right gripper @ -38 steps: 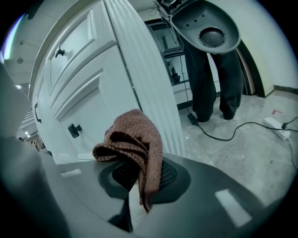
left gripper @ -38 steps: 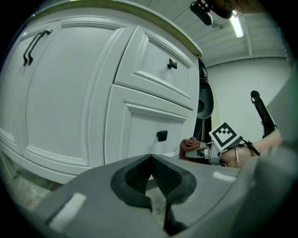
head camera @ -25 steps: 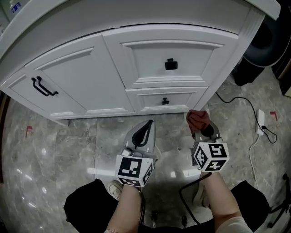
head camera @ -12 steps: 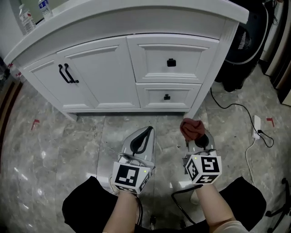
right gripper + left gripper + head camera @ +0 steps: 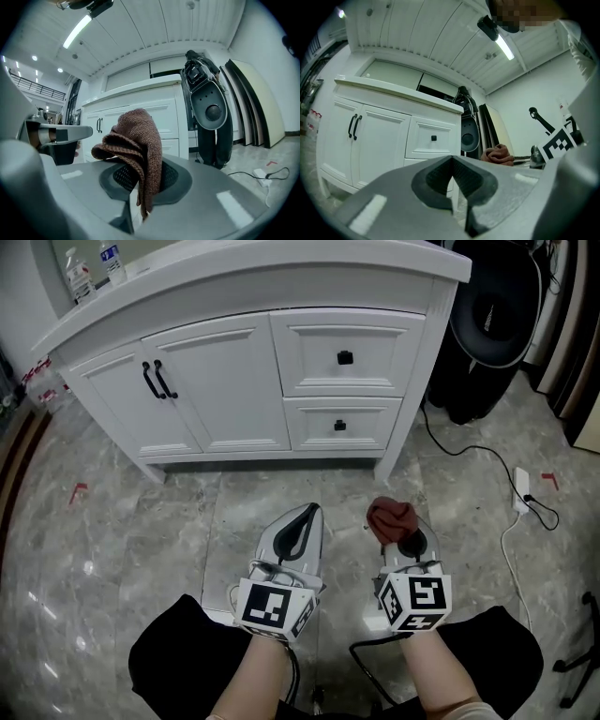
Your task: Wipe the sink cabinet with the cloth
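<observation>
Right gripper (image 5: 405,538): jaws clamped on the brown cloth (image 5: 391,517), which bunches above the tips. It is held low over the floor (image 5: 131,540), well short of the cabinet (image 5: 234,381).
Left gripper (image 5: 302,521): jaws pressed together with nothing between them, just beside the right one.
Cabinet: white, doors at its left, drawers at its right; the cloth is not yet on it.
Doing it well: I'd press the bunched cloth flat onto the panels, wipe from the top edge down, go round the black handles (image 5: 155,379), and keep the hard tips off the paint.
Hard to see: the sink itself is out of view, and the countertop is cut off. I can't identify the dark appliance (image 5: 487,324) by the cabinet's right corner.
</observation>
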